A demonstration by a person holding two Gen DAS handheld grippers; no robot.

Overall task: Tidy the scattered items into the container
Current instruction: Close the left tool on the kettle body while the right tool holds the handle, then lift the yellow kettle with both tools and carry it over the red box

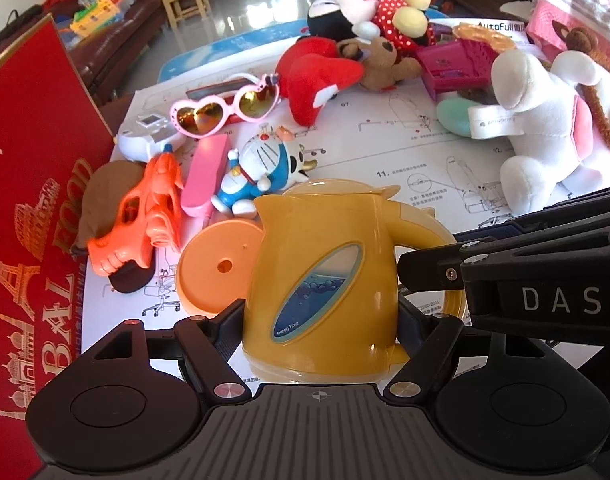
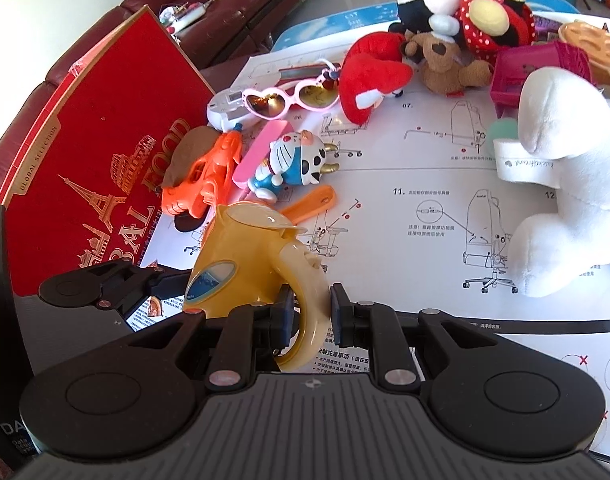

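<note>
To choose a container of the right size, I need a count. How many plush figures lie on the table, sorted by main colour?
Red: 1, the red plush
Brown: 1, the small bear
White: 1, the white plush animal
Black with red dotted dress: 1, the mouse doll
Total: 4

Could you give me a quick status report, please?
Right hand-held gripper shut on toy kettle handle. Left hand-held gripper straddling kettle body, contact unclear. Orange disc and toys crowd behind.
</note>
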